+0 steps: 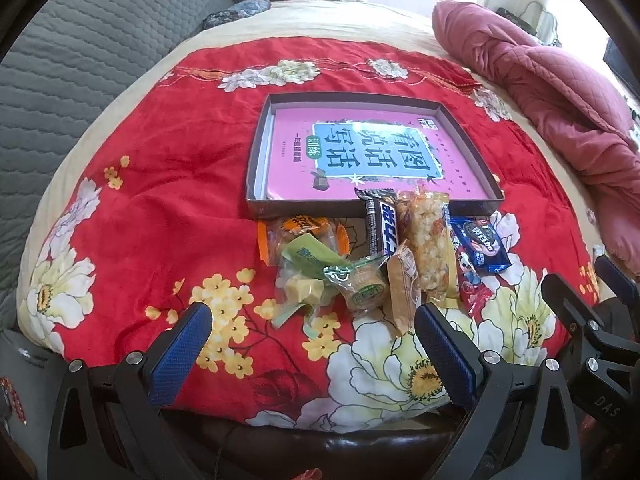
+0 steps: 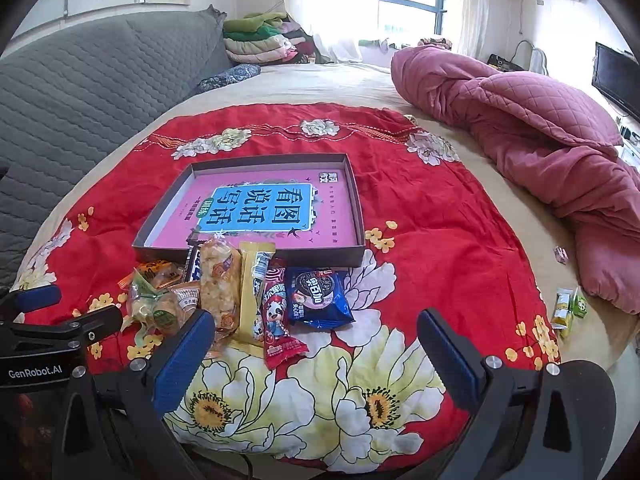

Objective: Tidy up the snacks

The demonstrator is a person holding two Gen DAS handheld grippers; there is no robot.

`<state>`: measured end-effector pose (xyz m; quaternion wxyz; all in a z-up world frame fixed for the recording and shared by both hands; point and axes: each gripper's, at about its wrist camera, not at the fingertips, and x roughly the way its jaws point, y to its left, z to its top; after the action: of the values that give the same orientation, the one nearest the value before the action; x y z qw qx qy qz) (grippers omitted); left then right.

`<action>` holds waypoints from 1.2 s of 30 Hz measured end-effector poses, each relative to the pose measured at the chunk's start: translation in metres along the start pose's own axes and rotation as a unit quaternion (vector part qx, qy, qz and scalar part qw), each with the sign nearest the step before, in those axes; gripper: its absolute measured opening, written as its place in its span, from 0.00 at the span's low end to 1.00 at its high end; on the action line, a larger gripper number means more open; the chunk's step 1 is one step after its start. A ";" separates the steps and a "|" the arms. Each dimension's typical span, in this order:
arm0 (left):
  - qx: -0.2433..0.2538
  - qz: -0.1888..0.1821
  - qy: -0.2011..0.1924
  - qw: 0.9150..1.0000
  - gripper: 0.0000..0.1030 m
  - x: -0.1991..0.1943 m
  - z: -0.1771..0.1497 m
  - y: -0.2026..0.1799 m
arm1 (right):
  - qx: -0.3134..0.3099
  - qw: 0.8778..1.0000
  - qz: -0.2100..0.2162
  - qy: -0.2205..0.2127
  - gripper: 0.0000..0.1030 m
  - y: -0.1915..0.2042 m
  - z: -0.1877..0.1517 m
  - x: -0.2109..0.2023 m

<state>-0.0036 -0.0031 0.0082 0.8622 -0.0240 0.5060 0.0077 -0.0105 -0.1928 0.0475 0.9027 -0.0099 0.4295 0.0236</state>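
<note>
A shallow dark box lid (image 1: 256, 152) (image 2: 356, 200) with a pink book (image 1: 360, 148) (image 2: 264, 208) inside lies on a red flowered blanket. In front of it sits a pile of several wrapped snacks: an orange pack (image 1: 300, 228), a chocolate bar (image 1: 380, 224), a rice cracker bar (image 1: 428, 240) (image 2: 218, 280), a blue cookie pack (image 1: 478, 246) (image 2: 318, 296), a red pack (image 2: 278, 320), a cupcake (image 1: 364, 288). My left gripper (image 1: 312, 320) is open just short of the pile. My right gripper (image 2: 316, 328) is open too, right of the pile's front.
A rumpled pink quilt (image 2: 540, 152) lies on the bed to the right. Two small green-yellow packets (image 2: 568, 308) sit at the blanket's right edge. A grey quilted cover (image 2: 100, 80) rises on the left, with folded clothes (image 2: 260, 40) behind.
</note>
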 end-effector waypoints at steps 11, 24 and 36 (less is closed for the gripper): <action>-0.001 0.002 0.000 1.000 0.99 0.002 -0.001 -0.001 | -0.001 1.000 0.000 0.001 0.99 0.000 0.000 0.000; 0.001 0.003 0.004 1.000 0.99 0.003 -0.002 -0.001 | -0.002 1.000 0.000 0.003 0.99 0.001 0.000 0.000; 0.001 0.004 0.008 1.000 0.99 0.005 -0.003 -0.001 | -0.004 1.000 0.001 0.005 0.99 0.002 -0.002 0.003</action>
<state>-0.0038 -0.0045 0.0019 0.8580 -0.0215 0.5131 0.0104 -0.0102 -0.1907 0.0445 0.9004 -0.0128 0.4342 0.0265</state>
